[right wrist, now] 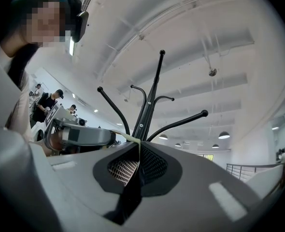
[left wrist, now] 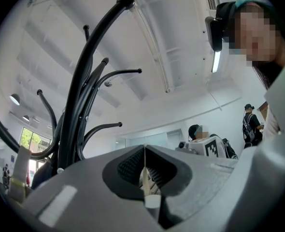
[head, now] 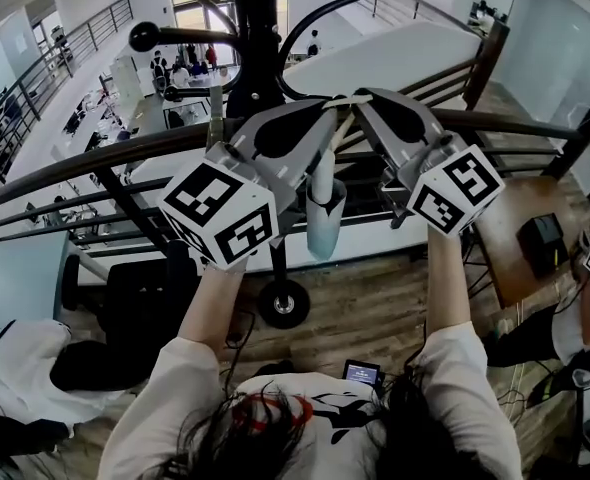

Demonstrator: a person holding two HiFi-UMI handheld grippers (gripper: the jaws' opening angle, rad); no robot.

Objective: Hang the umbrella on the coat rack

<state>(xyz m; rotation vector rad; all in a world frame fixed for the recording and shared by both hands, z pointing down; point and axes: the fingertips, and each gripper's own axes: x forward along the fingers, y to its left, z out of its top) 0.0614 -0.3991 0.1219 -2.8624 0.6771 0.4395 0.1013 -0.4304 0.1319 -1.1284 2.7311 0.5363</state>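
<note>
A small folded pale umbrella (head: 326,218) hangs upright by its cream loop strap (head: 345,101), which is stretched between my two grippers. The left gripper (head: 327,110) is shut on the strap's left end. My right gripper (head: 361,96) is shut on its right end. The black coat rack (head: 257,48) stands just beyond them, its curved hooks (head: 143,36) reaching out left and right. Looking along the left gripper (left wrist: 144,151), the strap (left wrist: 143,175) is pinched and the rack (left wrist: 79,95) rises at left. From the right gripper (right wrist: 138,146), the rack (right wrist: 147,110) stands straight ahead.
A dark handrail (head: 65,173) runs across behind the rack, with an open atrium below it. The rack's round base (head: 283,303) rests on the wooden floor. A table with a black box (head: 541,238) is at the right. Other people stand in the background (left wrist: 251,124).
</note>
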